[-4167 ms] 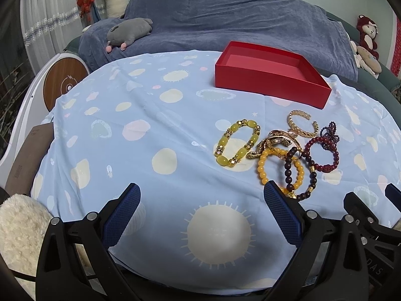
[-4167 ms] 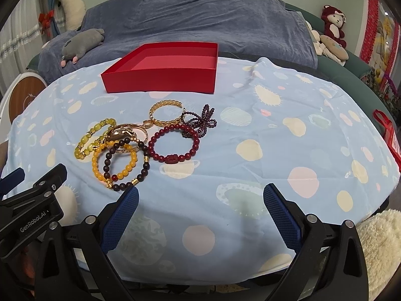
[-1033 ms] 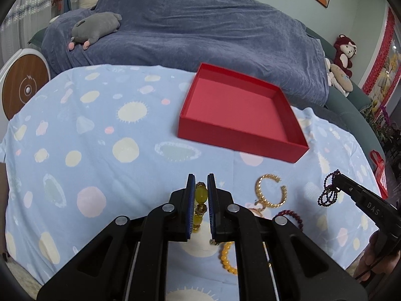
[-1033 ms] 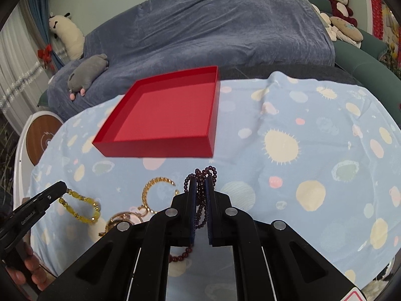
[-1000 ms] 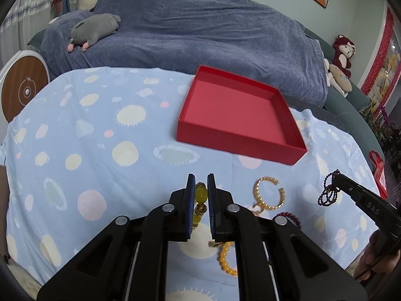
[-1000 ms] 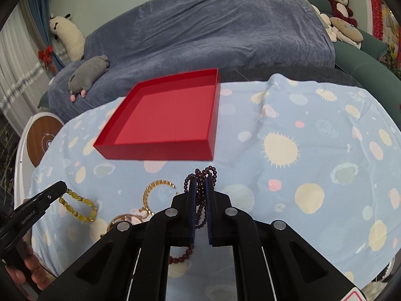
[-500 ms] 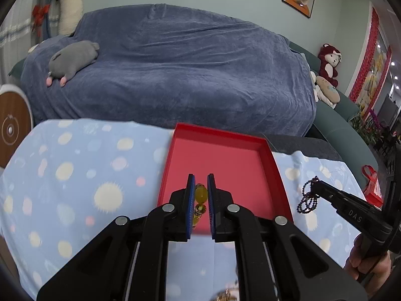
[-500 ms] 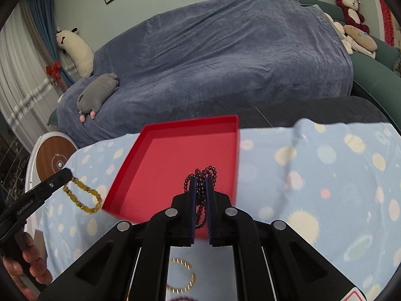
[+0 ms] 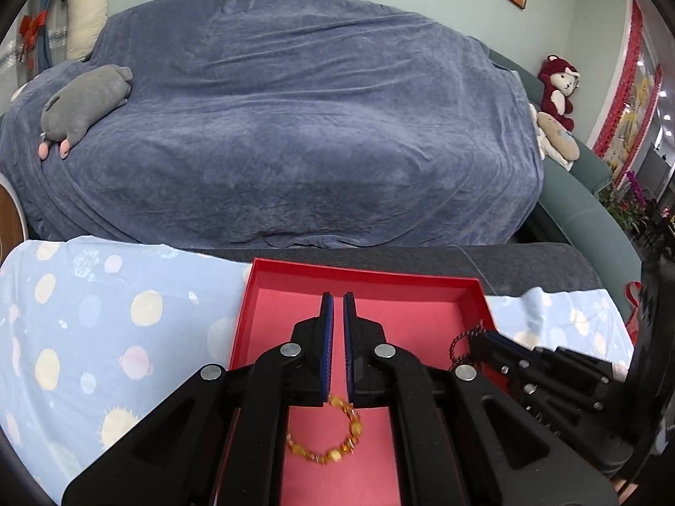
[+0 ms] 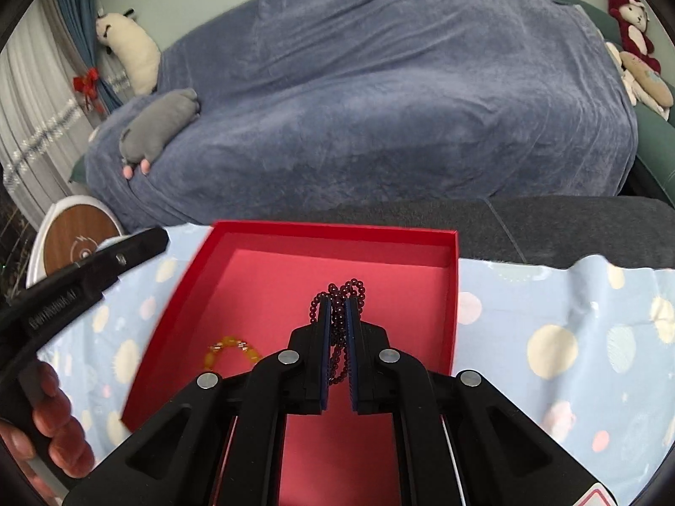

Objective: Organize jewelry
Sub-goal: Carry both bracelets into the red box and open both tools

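Note:
The red tray point(image 9: 363, 276) sits on the blue spotted cloth; it also shows in the right wrist view point(image 10: 337, 230). The yellow bead bracelet point(image 9: 325, 434) lies on the tray floor below my left gripper point(image 9: 338, 301), whose jaws stand slightly apart with nothing between them. The bracelet also shows in the right wrist view point(image 10: 232, 352). My right gripper point(image 10: 337, 305) is shut on a dark red bead string point(image 10: 341, 291) and holds it over the tray. The right gripper with the string point(image 9: 464, 343) shows at the tray's right edge in the left wrist view.
A sofa under a blue-grey cover point(image 9: 295, 126) stands behind the table with a grey plush toy point(image 9: 84, 101) on it. More plush toys point(image 9: 557, 88) sit at the right. A round wooden disc point(image 10: 76, 244) is at the left.
Both grippers moved forward over the red tray. The left gripper let go of the yellow bracelet, which now lies in the tray. The right gripper still holds the dark bead string.

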{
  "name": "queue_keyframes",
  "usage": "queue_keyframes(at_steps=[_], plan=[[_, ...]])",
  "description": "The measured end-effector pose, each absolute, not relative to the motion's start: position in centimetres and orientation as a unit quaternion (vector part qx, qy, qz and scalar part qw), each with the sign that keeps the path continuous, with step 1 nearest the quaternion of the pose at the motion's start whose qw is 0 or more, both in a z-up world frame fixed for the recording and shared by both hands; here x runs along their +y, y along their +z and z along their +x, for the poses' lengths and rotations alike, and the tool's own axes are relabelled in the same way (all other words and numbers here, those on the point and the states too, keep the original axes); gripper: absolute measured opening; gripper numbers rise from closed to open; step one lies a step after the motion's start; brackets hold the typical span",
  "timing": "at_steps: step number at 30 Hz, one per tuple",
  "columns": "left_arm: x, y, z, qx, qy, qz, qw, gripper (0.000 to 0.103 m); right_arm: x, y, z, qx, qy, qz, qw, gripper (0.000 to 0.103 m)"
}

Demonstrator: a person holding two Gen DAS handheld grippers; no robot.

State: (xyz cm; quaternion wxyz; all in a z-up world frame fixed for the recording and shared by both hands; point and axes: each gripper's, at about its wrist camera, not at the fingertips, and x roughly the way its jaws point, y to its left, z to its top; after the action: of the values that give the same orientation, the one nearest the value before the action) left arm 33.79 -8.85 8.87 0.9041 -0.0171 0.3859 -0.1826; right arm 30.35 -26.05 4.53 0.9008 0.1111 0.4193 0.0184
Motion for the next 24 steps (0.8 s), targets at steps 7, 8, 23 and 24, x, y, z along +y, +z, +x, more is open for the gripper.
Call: queue_keyframes(at_steps=[7,8,23,24], plan=[[-7.9,6.8,35.2,0.401,-0.159,-0.028,0.902,0.006,-26.3,2.3,31.7,0.434,-0.003,0.080,0.897,0.014],[-7.5,6.5,35.2,0.403,-0.154,-0.030,0.902,0.007,-26.4,2.3,31.7,0.433,-0.005,0.080,0.898,0.015],[-3.4,8.4,26.5,0.394,-0.144,-0.036,0.907,0.042,-26.0,6.8,21.7,0.389,0.007,0.108,0.915,0.025],[-3.2,8.6,25.8,0.394,-0.145,-0.036,0.907,0.042,-25.9,7.0,20.5,0.389,0.007,0.107,0.915,0.025]])
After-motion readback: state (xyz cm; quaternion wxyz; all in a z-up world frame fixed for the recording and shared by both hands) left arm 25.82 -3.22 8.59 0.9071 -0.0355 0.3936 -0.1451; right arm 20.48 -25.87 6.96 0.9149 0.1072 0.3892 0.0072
